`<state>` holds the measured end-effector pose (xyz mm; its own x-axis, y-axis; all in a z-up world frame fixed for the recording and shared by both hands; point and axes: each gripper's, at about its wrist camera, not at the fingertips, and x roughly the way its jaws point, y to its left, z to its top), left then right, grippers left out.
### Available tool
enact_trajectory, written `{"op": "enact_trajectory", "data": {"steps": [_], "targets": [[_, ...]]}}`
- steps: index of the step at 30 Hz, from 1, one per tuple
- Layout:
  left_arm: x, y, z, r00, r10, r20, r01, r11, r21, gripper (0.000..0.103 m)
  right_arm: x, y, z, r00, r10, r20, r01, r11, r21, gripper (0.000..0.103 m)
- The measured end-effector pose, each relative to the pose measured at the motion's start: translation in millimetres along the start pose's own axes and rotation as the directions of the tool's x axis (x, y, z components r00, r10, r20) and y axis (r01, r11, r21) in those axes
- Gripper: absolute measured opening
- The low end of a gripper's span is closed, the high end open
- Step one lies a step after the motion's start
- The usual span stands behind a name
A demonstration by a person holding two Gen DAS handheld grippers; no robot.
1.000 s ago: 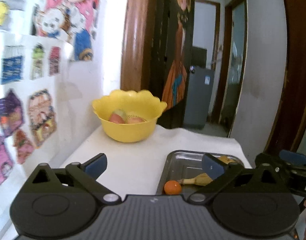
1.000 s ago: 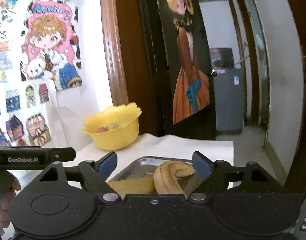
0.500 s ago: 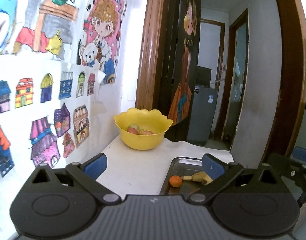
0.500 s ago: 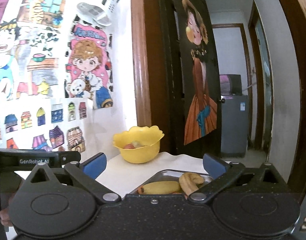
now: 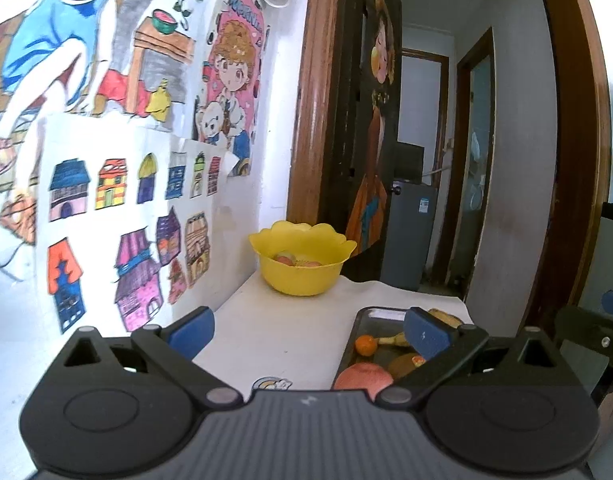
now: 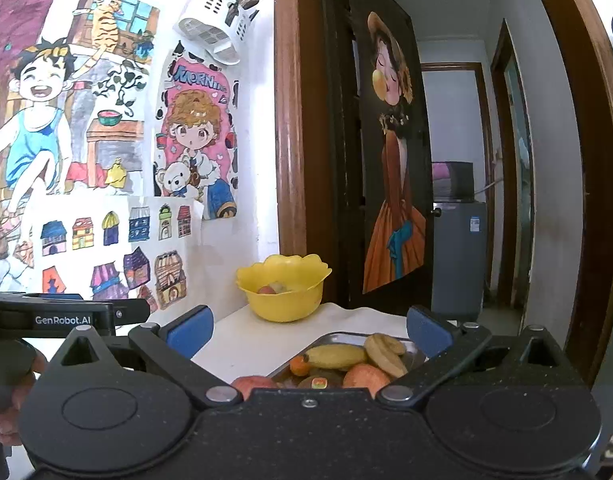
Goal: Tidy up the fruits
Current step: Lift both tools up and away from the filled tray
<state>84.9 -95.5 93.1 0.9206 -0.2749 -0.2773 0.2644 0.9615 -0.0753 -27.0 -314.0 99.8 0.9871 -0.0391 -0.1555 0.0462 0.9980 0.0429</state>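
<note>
Fruit sorting | both hand-held grippers, left [image 5: 306,326] and right [image 6: 308,326], stood apart, empty | fruit lay in the metal tray [image 6: 338,337] just ahead of you; yellow bowl [image 6: 284,294] beyond | you did best lowering squarely over one fruit before closing.

Near end of shallow steel tray [image 5: 360,318] hidden behind left gripper [image 5: 308,326] body. Large red-orange round fruit [image 5: 362,376] cut off below by same body. Contents of scalloped yellow plastic bowl [image 6: 284,298] mostly hidden behind rim; kinds too small to tell. Small sticker on white table top [image 5: 268,384] half covered. Reddish fruit [image 6: 252,384] partly masked by right gripper [image 6: 310,326].
</note>
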Motion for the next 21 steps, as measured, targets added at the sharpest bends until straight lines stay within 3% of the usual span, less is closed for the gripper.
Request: {"op": "enact_trajectory", "data": {"steps": [21], "targets": [[-35,26,-50,0.999,0.025,-0.037,-0.025,1.0,0.0,0.103,-44,43,-41,0.999,-0.044,0.003,0.044,0.999,0.007,0.102]]}}
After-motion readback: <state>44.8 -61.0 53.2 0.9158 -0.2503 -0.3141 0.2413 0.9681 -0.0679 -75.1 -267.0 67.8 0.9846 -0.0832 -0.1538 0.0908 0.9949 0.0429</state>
